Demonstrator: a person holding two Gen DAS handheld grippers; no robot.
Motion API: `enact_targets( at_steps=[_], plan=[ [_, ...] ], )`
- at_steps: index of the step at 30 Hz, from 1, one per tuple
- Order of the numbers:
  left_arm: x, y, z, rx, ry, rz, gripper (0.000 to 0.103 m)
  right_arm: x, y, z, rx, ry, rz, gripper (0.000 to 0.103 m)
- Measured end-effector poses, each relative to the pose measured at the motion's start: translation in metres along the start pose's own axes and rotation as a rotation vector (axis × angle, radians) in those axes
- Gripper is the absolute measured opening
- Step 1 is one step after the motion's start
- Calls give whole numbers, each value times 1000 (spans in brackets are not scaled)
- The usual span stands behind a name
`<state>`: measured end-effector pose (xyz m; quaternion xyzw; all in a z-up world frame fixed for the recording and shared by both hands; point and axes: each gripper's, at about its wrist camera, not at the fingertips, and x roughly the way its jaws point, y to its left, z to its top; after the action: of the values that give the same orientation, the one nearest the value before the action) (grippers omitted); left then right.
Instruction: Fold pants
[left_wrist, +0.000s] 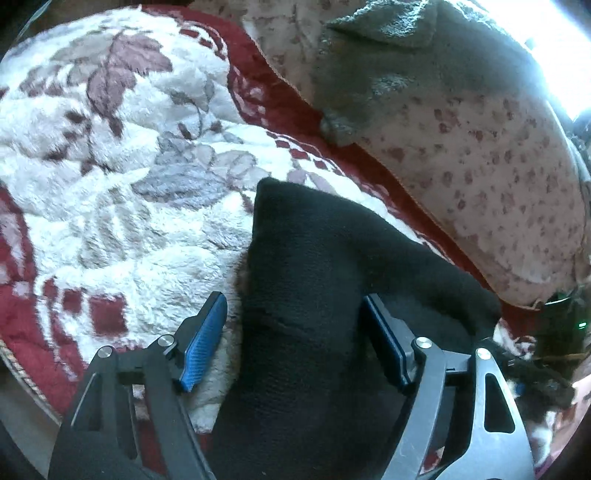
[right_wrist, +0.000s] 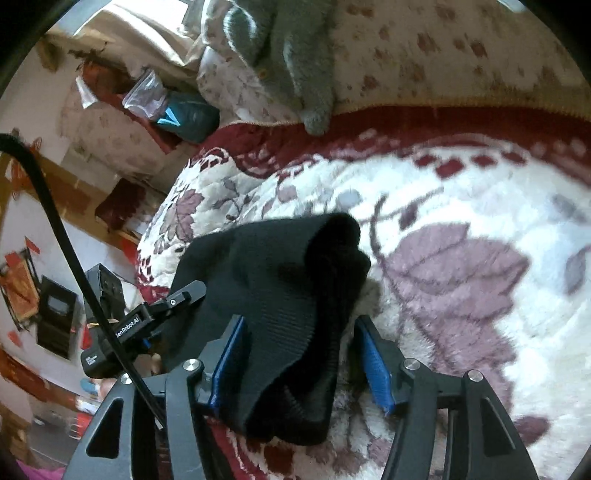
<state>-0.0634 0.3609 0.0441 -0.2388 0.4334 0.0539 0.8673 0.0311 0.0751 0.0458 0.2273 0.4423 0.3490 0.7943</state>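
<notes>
The black pants (left_wrist: 306, 295) lie bunched on a white and red floral blanket (left_wrist: 129, 166). My left gripper (left_wrist: 295, 325) is open, its blue pads either side of a raised fold of the pants, not closed on it. In the right wrist view the pants (right_wrist: 280, 288) form a ribbed heap. My right gripper (right_wrist: 301, 350) is open around that heap; the left pad touches the cloth, the right pad (right_wrist: 375, 363) stands apart from it. The left gripper's body (right_wrist: 129, 325) shows at the left of that view.
A spotted pink quilt (left_wrist: 480, 166) with a grey fleece garment (left_wrist: 399, 66) on it lies along the far side of the blanket; both also show in the right wrist view (right_wrist: 424, 55). Beyond the bed's edge are furniture and clutter (right_wrist: 55, 295). A black cable (right_wrist: 55, 214) hangs at left.
</notes>
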Motion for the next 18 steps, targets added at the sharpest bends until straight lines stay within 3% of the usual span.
enact_targets(
  at_steps=[6,18],
  plan=[
    [-34,-14,-1,48,-125,142,76,-32,24,4,-80,-72,-36,58],
    [-87,-58,-25,148,-271,215,76,-52,64,-16,-185,-120,-58,58]
  ],
)
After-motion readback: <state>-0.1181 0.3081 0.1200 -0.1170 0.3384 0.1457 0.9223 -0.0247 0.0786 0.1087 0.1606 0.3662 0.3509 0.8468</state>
